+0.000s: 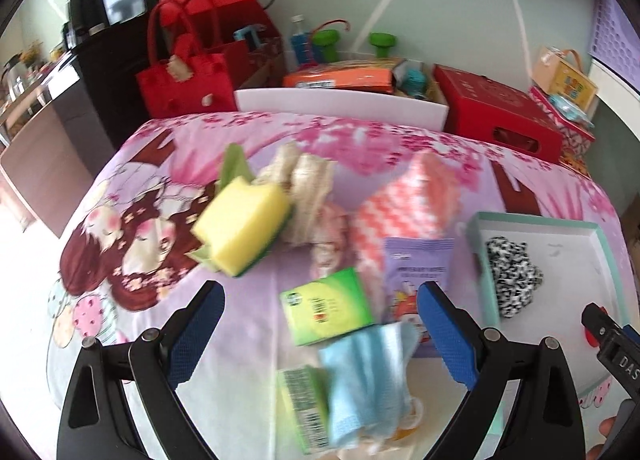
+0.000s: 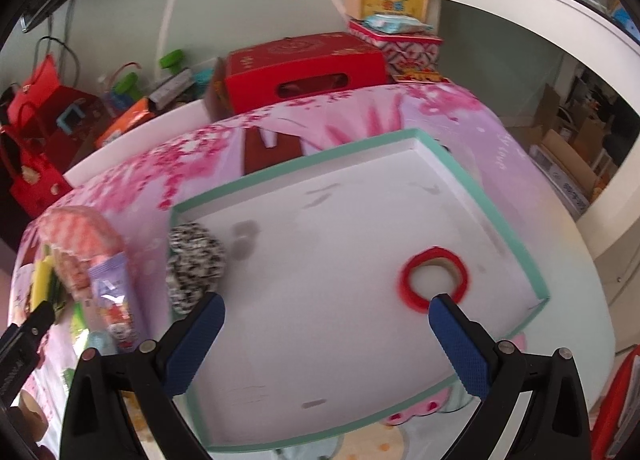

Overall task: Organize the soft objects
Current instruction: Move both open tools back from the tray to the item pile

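Two items, black-and-white scrunchie (image 2: 195, 260) and red ring (image 2: 434, 278), lie in tray (image 2: 516, 220); both left gripper (image 1: 320, 324) and right gripper (image 2: 326, 334) hang wide open and empty, next pick likely blue cloth (image 1: 366, 376) near left.

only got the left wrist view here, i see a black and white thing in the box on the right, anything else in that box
Observer: Yes. A red ring lies on the floor of the teal-rimmed box, toward its right side.
Operator: is the right gripper holding it
Observer: No. The right gripper is open above the box, and its right finger overlaps the ring's near edge.
Operator: where's the black and white thing from there
Observer: The black and white scrunchie sits against the box's left wall, apart from the ring.
Operator: rest of the box
Observer: Only bare white floor shows between them.
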The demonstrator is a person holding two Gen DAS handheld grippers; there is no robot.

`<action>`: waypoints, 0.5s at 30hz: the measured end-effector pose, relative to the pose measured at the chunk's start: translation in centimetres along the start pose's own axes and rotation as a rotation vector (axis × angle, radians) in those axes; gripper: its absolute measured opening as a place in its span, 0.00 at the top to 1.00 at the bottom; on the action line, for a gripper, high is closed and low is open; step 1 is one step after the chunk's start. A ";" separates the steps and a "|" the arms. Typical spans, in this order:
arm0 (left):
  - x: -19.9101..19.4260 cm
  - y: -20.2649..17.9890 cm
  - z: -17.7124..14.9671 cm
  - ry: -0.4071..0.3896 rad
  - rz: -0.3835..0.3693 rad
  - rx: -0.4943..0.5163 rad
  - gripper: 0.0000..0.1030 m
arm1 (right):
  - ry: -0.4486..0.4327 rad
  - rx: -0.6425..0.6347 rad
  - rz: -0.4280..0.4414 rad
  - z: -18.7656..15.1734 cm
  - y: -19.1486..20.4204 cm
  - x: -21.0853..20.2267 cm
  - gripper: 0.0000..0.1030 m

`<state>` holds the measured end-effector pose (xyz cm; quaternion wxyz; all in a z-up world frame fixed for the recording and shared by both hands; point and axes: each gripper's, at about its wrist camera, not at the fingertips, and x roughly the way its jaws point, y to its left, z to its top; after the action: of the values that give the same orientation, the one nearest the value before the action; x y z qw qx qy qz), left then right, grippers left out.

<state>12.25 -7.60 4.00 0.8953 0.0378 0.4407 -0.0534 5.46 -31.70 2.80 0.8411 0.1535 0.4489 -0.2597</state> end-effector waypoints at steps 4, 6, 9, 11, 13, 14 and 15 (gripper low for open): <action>-0.2 1.9 -0.1 0.006 0.012 -0.040 0.06 | -0.003 -0.030 0.043 -0.3 1.9 -0.4 0.00; -0.2 2.8 -0.2 0.009 0.015 -0.059 0.06 | -0.001 -0.040 0.074 -0.5 2.8 -0.7 0.00; -0.1 3.9 -0.5 0.019 0.014 -0.084 0.06 | 0.006 -0.060 0.110 -0.9 4.0 -0.9 0.00; 0.0 4.4 -0.7 0.031 0.005 -0.093 0.06 | 0.017 -0.075 0.138 -1.3 4.9 -0.9 0.00; 0.1 4.9 -1.0 0.042 -0.006 -0.102 0.06 | 0.034 -0.094 0.179 -1.8 5.9 -0.8 0.00; 0.2 5.2 -1.2 0.050 -0.011 -0.109 0.06 | 0.042 -0.101 0.198 -2.0 6.4 -0.8 0.00; 0.3 5.4 -1.3 0.059 -0.014 -0.116 0.06 | 0.049 -0.107 0.216 -2.2 6.8 -0.7 0.00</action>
<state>12.08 -2.10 3.05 0.8823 -0.0156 0.4693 -0.0330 7.55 -24.83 2.38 0.8599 0.1621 0.4635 -0.1393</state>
